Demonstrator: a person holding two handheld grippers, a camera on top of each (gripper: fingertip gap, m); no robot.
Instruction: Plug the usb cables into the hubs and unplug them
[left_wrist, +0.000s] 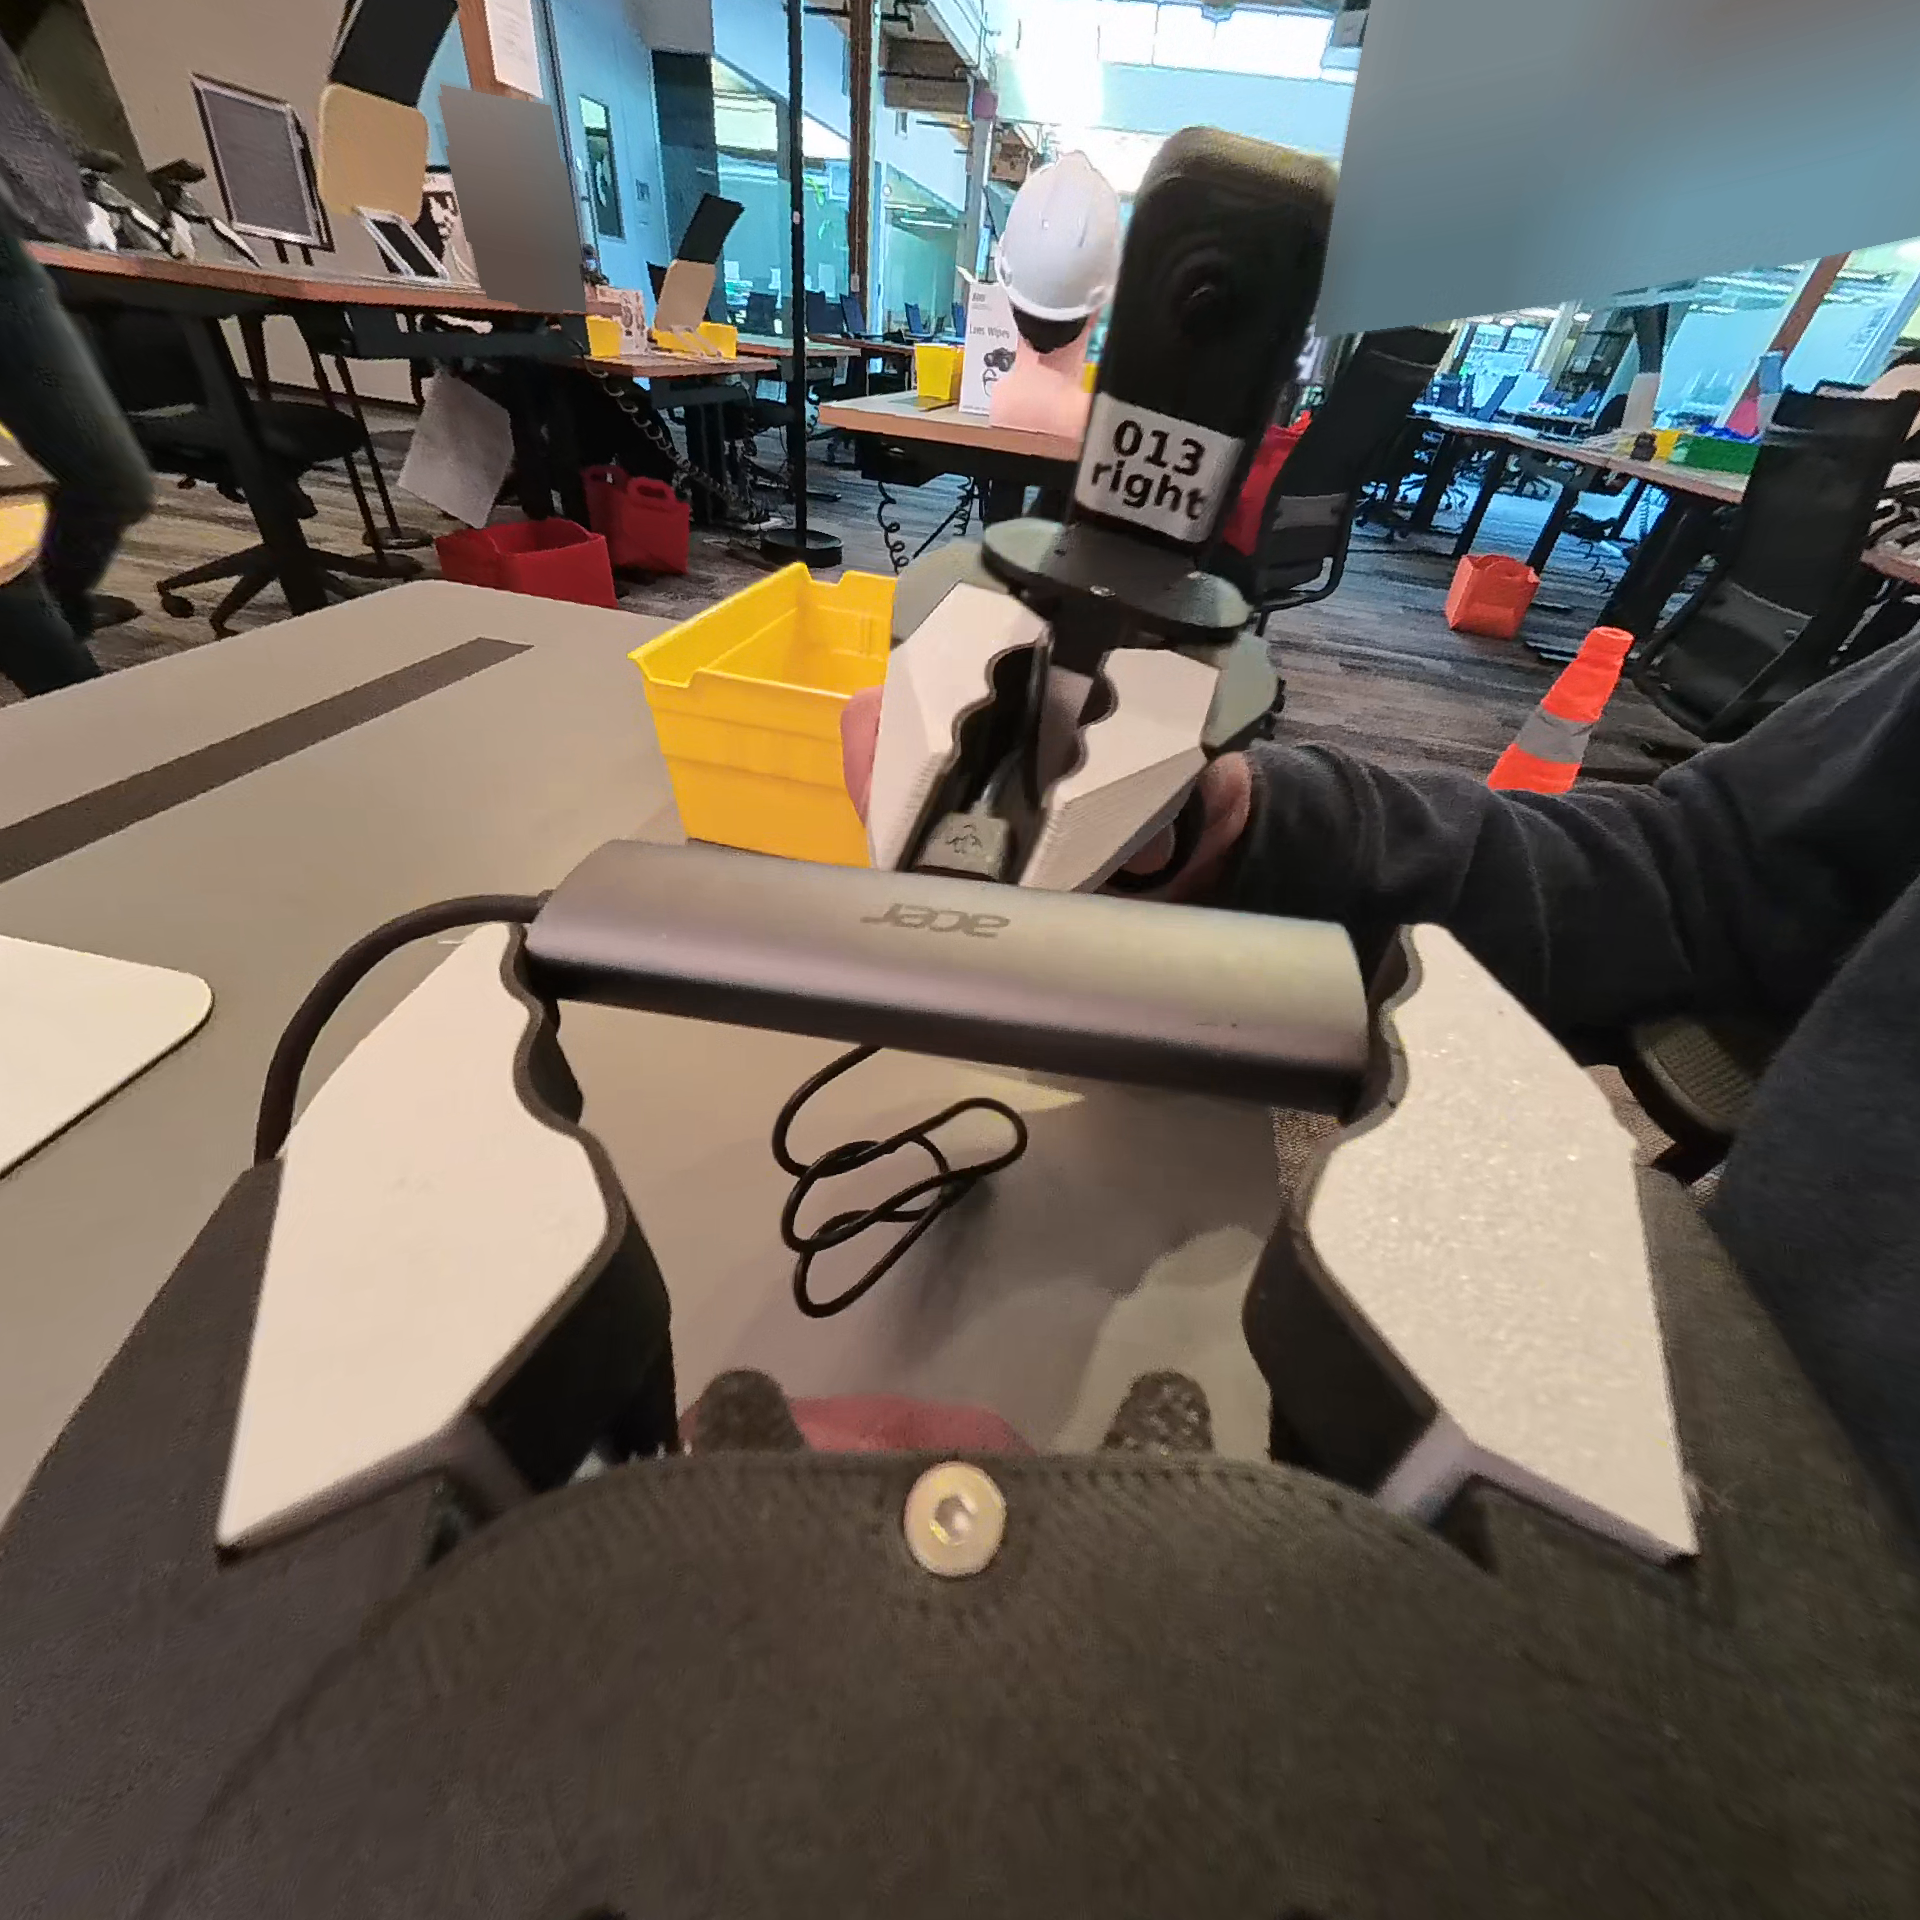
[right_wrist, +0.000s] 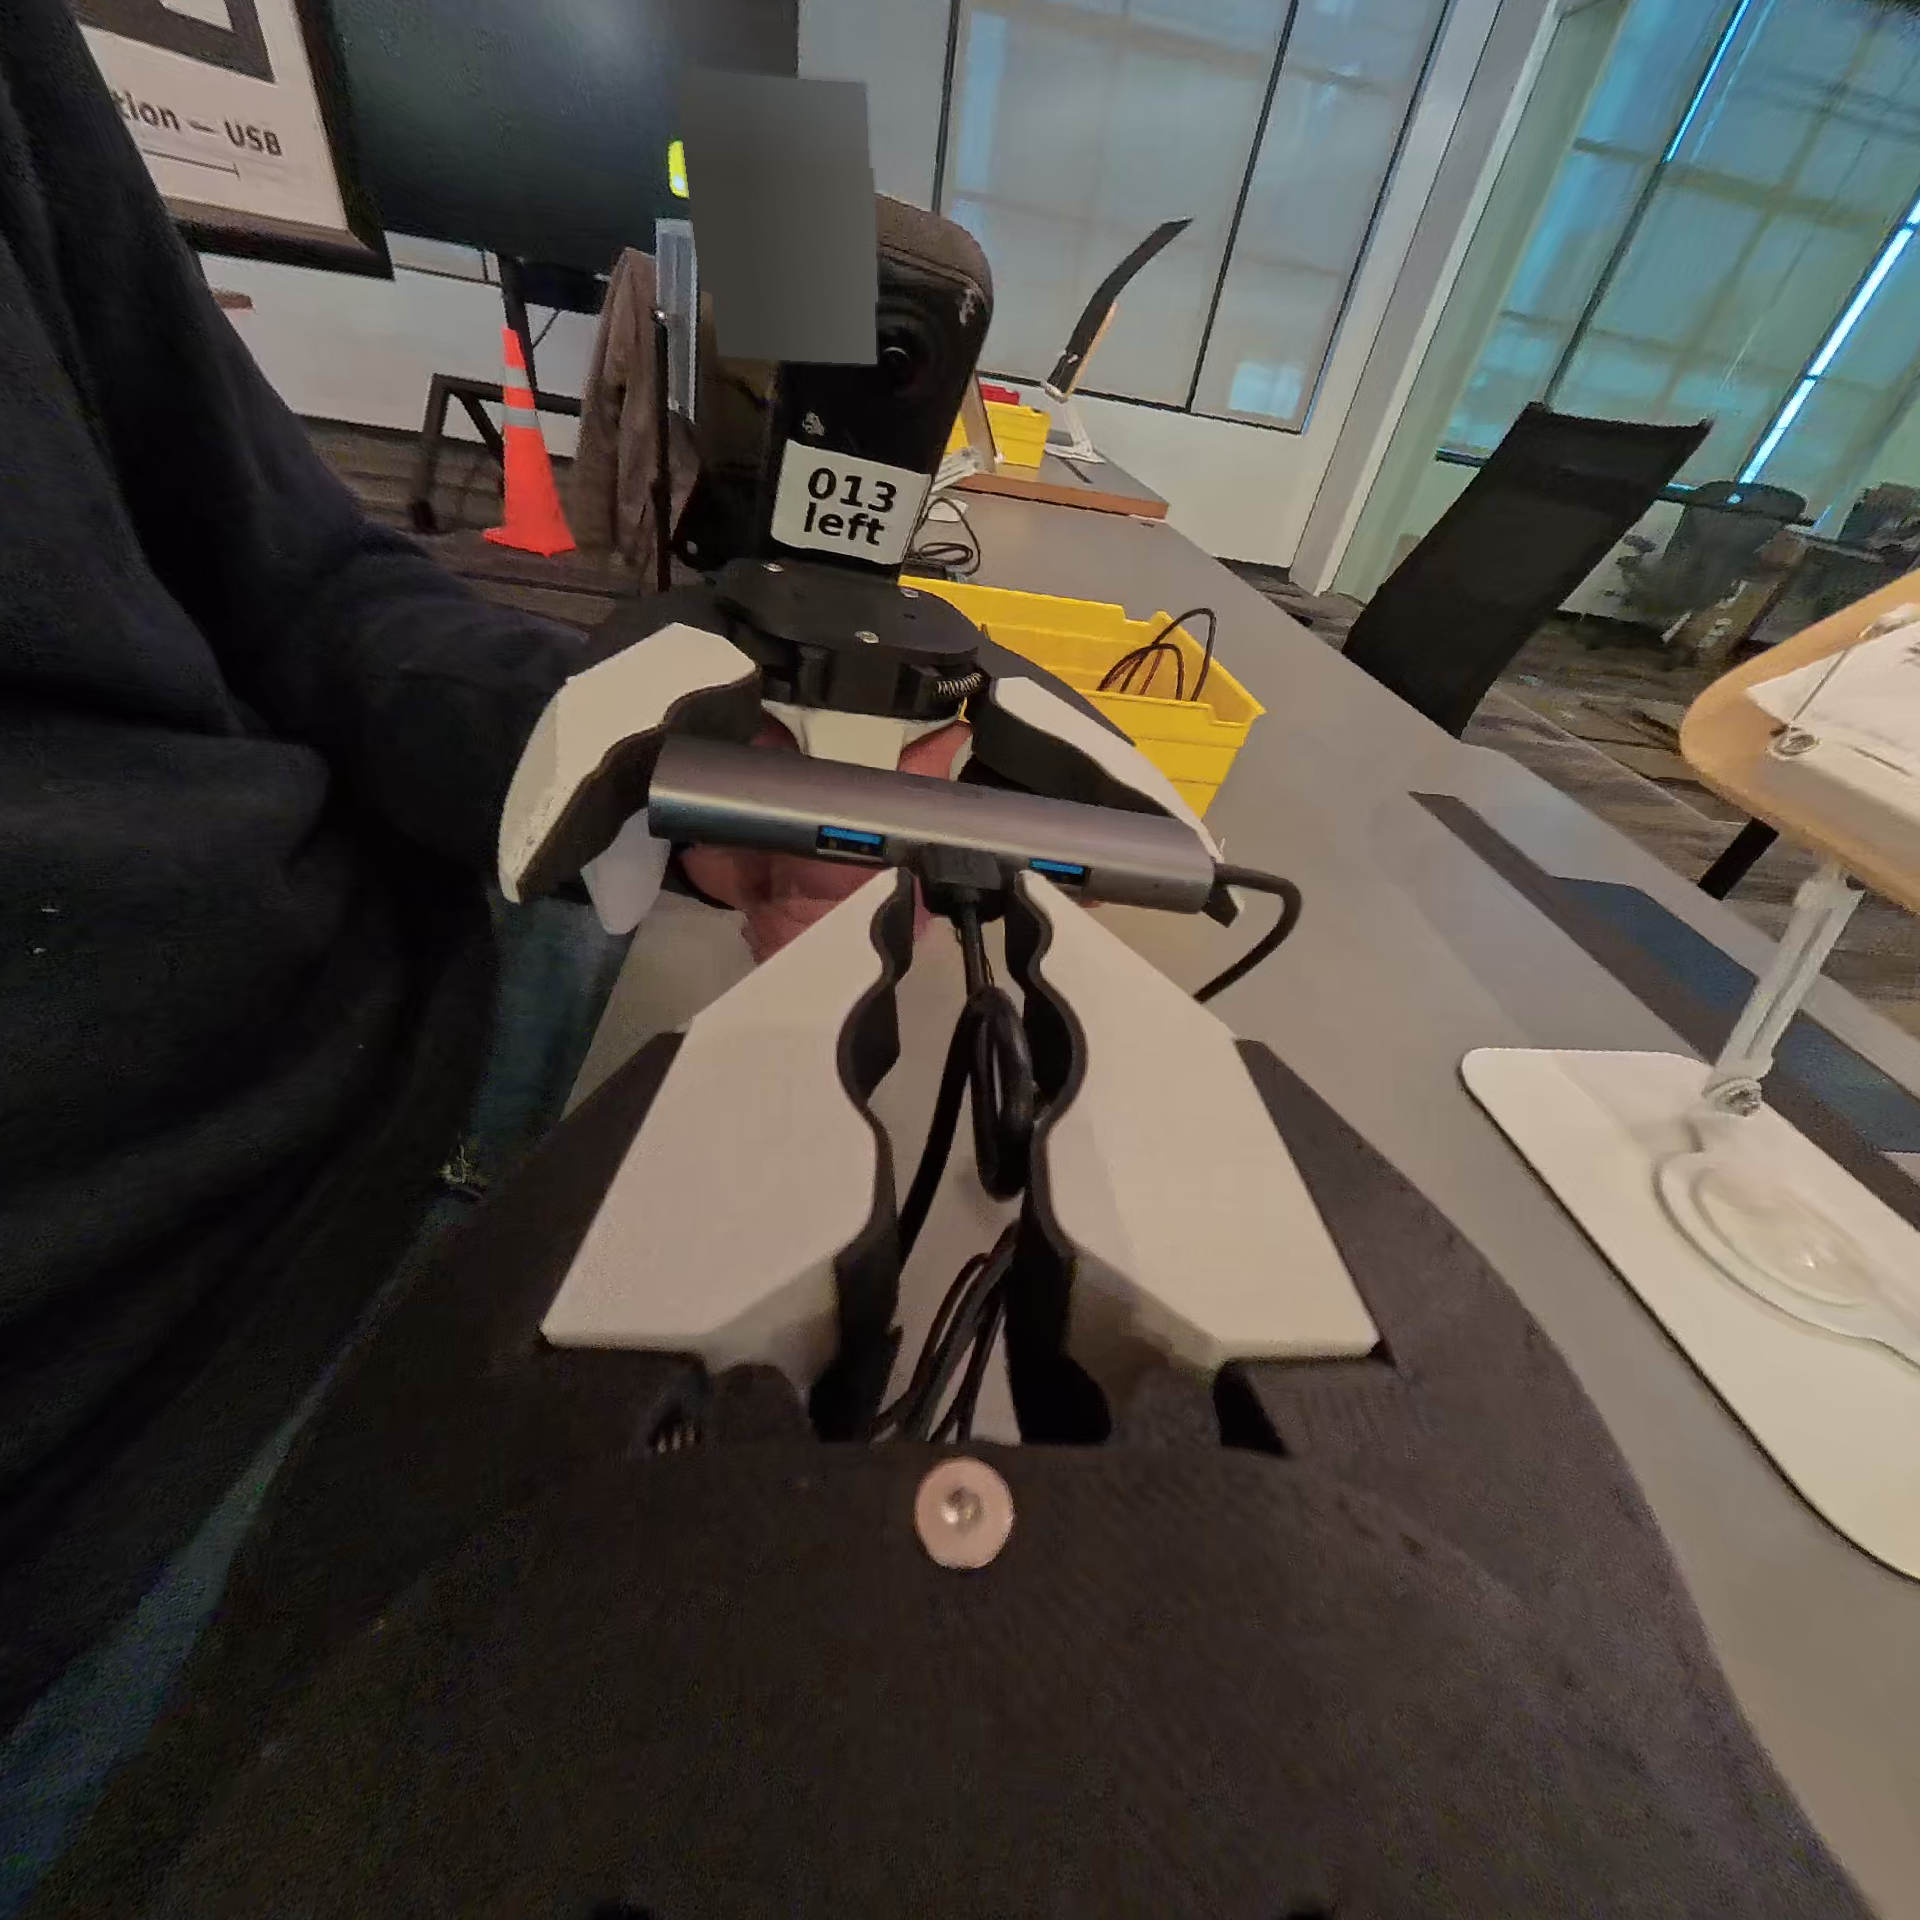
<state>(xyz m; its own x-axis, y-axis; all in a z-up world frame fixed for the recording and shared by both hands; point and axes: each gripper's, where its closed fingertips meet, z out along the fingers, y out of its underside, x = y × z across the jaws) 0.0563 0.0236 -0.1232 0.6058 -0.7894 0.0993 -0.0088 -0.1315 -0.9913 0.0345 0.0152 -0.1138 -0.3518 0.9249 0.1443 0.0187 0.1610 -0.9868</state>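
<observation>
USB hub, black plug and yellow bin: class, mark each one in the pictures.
USB hub (left_wrist: 935, 971), left wrist view, on its grey top face.
black plug (right_wrist: 954, 871), right wrist view, on its body at the hub's port.
yellow bin (left_wrist: 764, 717), left wrist view, on its front wall.

Grey table (left_wrist: 312, 748) bears yellow bin (left_wrist: 764, 717), coiled cable (left_wrist: 883, 1195).

Bare grey surface (left_wrist: 260, 831) lies open to the left tool's (left_wrist: 951, 1023) left; a yellow bin (left_wrist: 758, 717) blocks just behind the hub (left_wrist: 945, 956), and a coiled black cable (left_wrist: 883, 1184) litters the surface beneath it.
</observation>
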